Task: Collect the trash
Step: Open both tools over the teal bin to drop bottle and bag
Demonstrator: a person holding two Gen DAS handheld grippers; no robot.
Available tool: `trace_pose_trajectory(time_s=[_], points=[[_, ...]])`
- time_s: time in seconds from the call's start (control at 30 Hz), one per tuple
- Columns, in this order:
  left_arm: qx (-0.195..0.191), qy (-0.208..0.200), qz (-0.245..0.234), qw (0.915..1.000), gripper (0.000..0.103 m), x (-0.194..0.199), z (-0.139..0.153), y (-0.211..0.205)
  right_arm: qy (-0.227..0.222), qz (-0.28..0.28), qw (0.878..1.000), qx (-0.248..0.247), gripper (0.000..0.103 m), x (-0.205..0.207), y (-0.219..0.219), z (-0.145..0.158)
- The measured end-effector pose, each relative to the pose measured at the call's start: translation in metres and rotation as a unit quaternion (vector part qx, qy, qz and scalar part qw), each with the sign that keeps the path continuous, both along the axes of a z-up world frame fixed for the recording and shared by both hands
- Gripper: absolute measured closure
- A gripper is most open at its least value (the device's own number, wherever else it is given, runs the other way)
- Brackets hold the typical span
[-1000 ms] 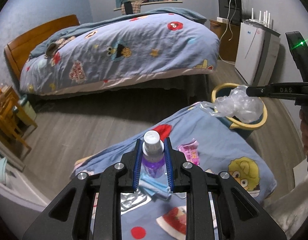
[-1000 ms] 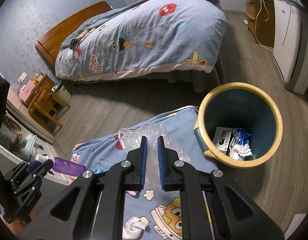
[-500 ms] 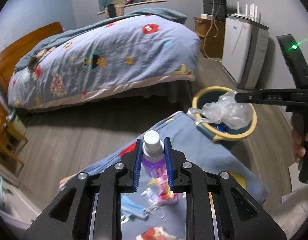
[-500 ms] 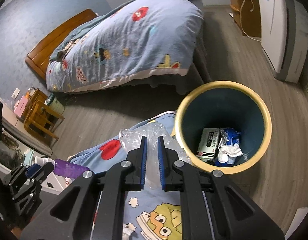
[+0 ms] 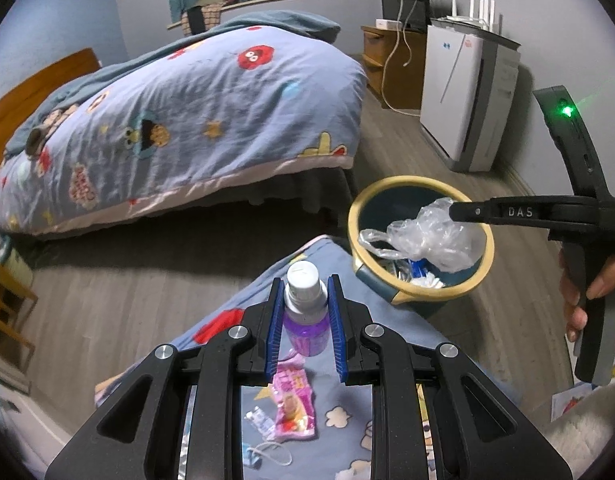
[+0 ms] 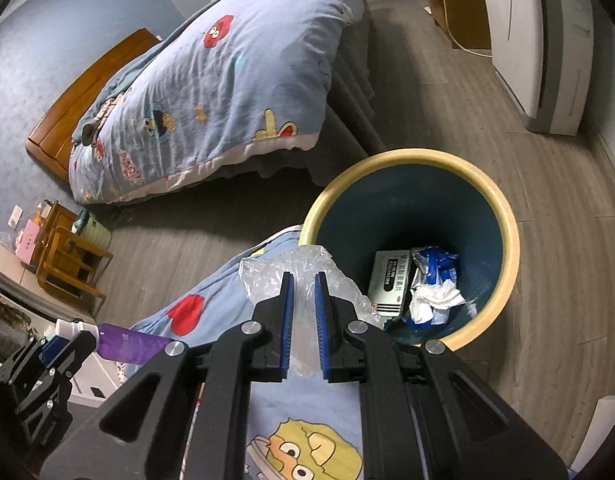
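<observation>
Big picture first: your bin (image 6: 503,220) already has a few things sitting at the bottom, a white-and-green box (image 6: 389,284), a blue wrapper (image 6: 437,260) and a wad of white tissue (image 6: 433,300), so you're partway through, not near done. Your right gripper (image 6: 304,280) has its jaws nearly together, pinched on the clear plastic bag (image 5: 427,236), and in the left wrist view that bag hangs over the bin's mouth, so I'd say the drop is the next bit for that hand. Your left gripper (image 5: 305,284) is clamped narrow around the purple bottle (image 5: 305,320) with the white cap, held in the air above the cartoon blanket (image 5: 391,316) just beside the bin (not over the opening yet, from what I can see). What's left on the blanket: a pink snack wrapper (image 5: 293,404), a small clear wrapper (image 5: 261,428) next to it, and something light blue with a loop (image 5: 263,456) that looks like a mask, though I can't tell for sure. So two items in hand, at least three more to go
</observation>
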State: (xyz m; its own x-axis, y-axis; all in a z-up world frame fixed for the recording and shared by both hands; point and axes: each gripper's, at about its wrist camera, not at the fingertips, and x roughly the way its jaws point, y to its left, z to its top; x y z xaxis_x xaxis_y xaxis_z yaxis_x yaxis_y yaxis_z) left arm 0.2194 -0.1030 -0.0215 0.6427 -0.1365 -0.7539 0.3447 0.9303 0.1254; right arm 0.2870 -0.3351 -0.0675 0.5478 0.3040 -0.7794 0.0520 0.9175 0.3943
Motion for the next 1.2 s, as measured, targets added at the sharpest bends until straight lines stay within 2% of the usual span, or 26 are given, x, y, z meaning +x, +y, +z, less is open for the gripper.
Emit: trace_pose_trajectory(time_s=[0.3,0.67,0.9,1.0,1.2], points=[[0.011,-0.002,-0.024,0.9997,0.08,0.015,-0.004,-0.027,0.005,-0.029,0.999,-0.041,0.093,0.017,-0.024,-0.013],[0.016,0.012,-0.062,0.9979,0.08,0.043,-0.033,-0.069,0.037,-0.089,0.995,-0.031,0.093,0.028,-0.073,-0.043],[-0.019,0.014,-0.076,0.9968,0.08,0.069,-0.043,-0.092,0.071,-0.13,0.989,-0.023,0.093,0.029,-0.096,-0.069],[-0.034,0.007,-0.084,0.9958,0.08,0.076,-0.043,-0.103,0.076,-0.144,0.987,-0.001,0.093,0.029,-0.104,-0.074],[-0.017,0.007,-0.103,0.9945,0.08,0.086,-0.057,-0.13,0.081,-0.15,0.985,-0.009,0.093,0.035,-0.105,-0.078]])
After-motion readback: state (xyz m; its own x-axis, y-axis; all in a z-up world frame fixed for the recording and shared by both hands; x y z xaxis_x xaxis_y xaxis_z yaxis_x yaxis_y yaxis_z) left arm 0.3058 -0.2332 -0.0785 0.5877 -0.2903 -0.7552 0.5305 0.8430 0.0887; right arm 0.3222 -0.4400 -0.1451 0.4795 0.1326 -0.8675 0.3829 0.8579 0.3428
